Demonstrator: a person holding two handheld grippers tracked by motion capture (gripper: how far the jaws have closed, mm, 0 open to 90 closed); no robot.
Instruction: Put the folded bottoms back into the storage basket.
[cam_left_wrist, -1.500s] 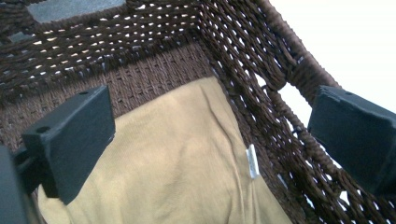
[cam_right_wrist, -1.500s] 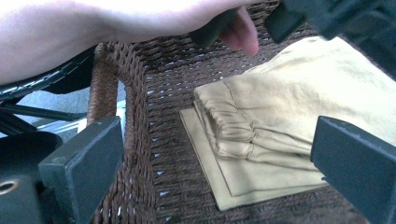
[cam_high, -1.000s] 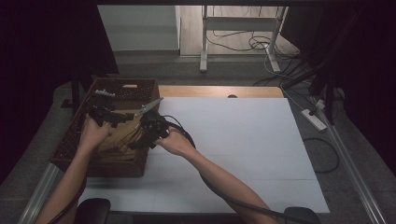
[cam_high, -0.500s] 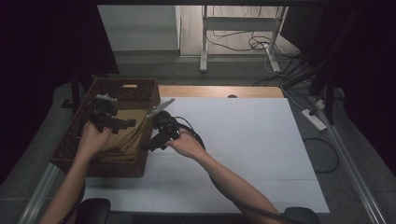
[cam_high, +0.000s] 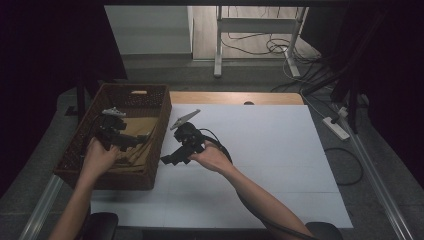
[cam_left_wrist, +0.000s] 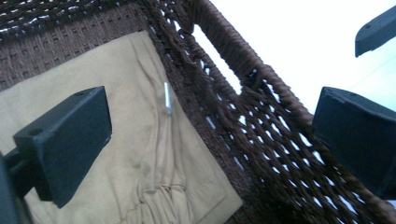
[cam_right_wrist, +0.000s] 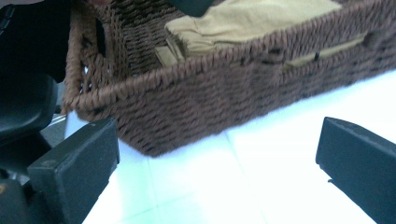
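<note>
While both hands work at the bench's left side, we record the following items.

Item one: a brown woven basket (cam_high: 157, 130), rectangular, with handle slots in its walls, standing on the left part of the white bench (cam_high: 260, 150).

Item two: a tan folded cloth (cam_high: 142, 127), lying flat on the basket's floor. In the left gripper view it (cam_left_wrist: 140, 154) shows a stitched seam and a small metal piece beside that seam; in the right gripper view its folded edge (cam_right_wrist: 243, 21) shows above the basket's rim (cam_right_wrist: 196, 70).

Item three: our left gripper (cam_high: 135, 141), held inside the basket just above the cloth. Its jaws stand wide apart, with nothing between them; one lies over the cloth, the other toward the basket's near wall (cam_left_wrist: 261, 130).

Item four: our right gripper (cam_high: 167, 160), held outside the basket, just beside its right wall and low over the white surface. Its jaws are likewise spread wide and hold nothing, and they point toward the basket's outer side.

Item five: cables and a power strip (cam_high: 336, 127) on the floor past the bench's right edge.
</note>
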